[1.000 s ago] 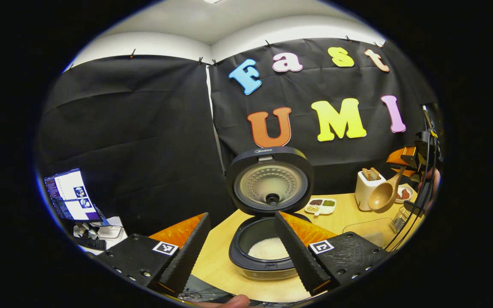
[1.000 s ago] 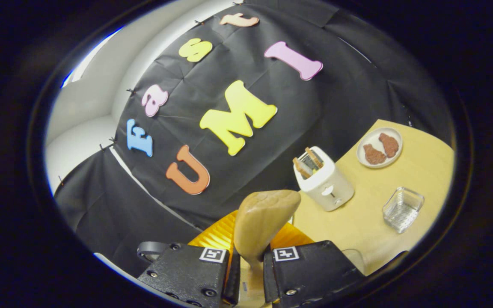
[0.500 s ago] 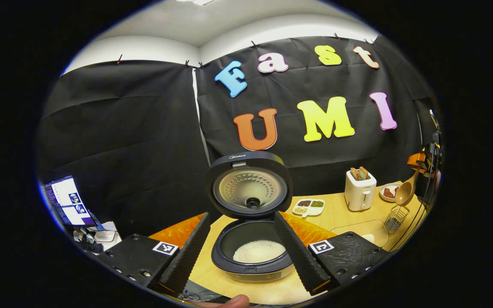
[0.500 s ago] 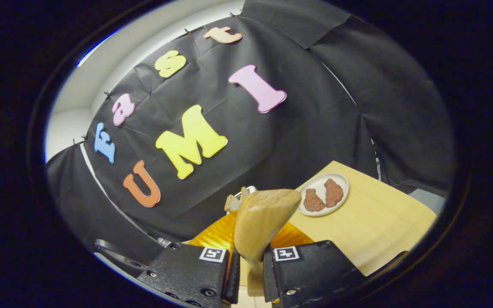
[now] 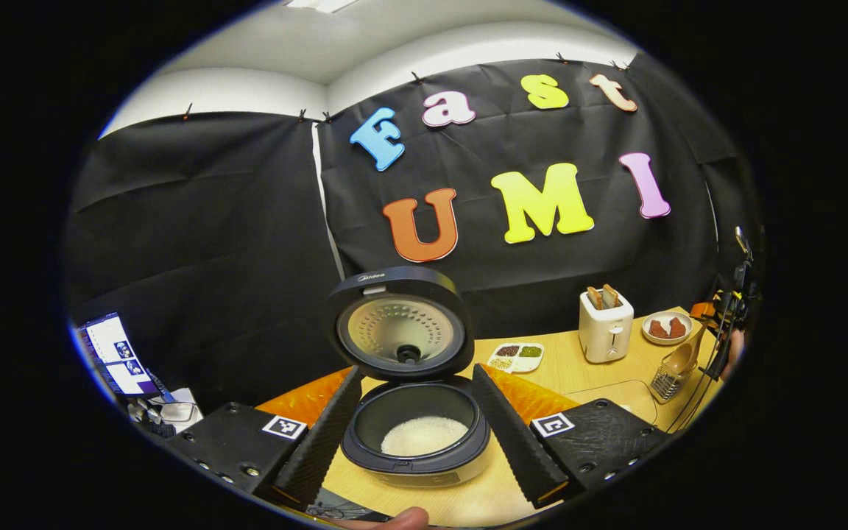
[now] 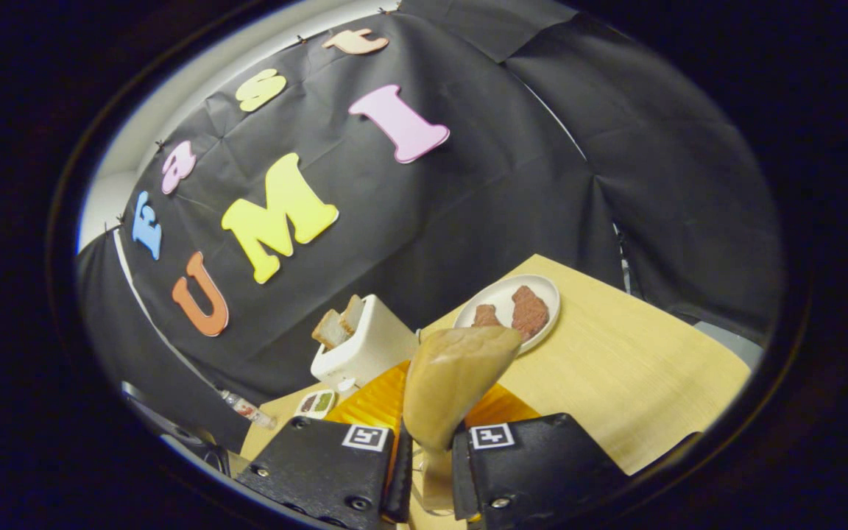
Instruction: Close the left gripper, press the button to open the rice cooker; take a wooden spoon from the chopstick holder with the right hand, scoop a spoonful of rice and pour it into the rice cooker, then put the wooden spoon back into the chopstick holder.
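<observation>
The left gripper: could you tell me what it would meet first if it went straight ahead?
Probably the open rice cooker, which sits right between the left gripper's spread jaws; depth is hard to judge.

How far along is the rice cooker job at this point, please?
Done: the rice cooker stands open, lid up, with rice in its pot. In hand: the right hand-held gripper grips the wooden spoon, seen in the left gripper view at the chopstick holder. Left: setting the spoon in and letting go. The left hand-held gripper is open.
</observation>
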Demonstrator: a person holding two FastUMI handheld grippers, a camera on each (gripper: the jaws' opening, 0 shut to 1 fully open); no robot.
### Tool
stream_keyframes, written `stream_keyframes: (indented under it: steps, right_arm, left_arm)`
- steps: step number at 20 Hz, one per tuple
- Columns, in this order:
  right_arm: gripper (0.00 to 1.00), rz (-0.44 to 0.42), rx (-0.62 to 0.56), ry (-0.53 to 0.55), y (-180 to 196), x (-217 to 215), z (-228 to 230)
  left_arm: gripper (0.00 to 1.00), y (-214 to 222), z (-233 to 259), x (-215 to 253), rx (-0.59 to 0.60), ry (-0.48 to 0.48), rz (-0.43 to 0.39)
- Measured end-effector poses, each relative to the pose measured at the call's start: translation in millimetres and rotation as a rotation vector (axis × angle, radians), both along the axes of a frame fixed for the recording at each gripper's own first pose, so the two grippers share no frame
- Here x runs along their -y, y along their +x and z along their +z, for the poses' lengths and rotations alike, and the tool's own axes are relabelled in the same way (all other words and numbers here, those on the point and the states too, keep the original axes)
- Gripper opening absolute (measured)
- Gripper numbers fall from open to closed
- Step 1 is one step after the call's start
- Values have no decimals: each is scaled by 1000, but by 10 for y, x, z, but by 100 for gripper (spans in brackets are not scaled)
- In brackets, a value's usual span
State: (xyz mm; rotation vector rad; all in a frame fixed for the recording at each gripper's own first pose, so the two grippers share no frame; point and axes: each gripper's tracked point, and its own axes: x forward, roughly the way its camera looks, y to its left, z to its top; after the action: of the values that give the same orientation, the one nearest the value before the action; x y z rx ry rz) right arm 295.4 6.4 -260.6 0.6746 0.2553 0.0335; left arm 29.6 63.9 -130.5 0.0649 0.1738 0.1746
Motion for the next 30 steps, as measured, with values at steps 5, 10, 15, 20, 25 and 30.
stream_keyframes:
  steps: [5,10,15,20,25,30]
  right_arm:
    - [27,-7,38,-57,55,60,-28]
    - [27,34,55,-146,55,-79,-107]
    - [27,42,-1,-154,8,-98,-364]
    - [37,29,-51,-203,-7,-36,-466]
    - [96,-5,-82,-283,-42,83,-410]
    - [100,-30,-116,-324,-257,250,-368]
  left_arm:
    - [91,36,-45,45,-12,1,-6]
    - [96,54,-22,63,-2,20,-14]
    - [96,55,-43,41,-10,18,-13]
    - [96,49,-69,37,-13,19,-17]
    - [100,42,-19,38,0,20,-24]
    - [95,51,53,-22,13,11,-17]
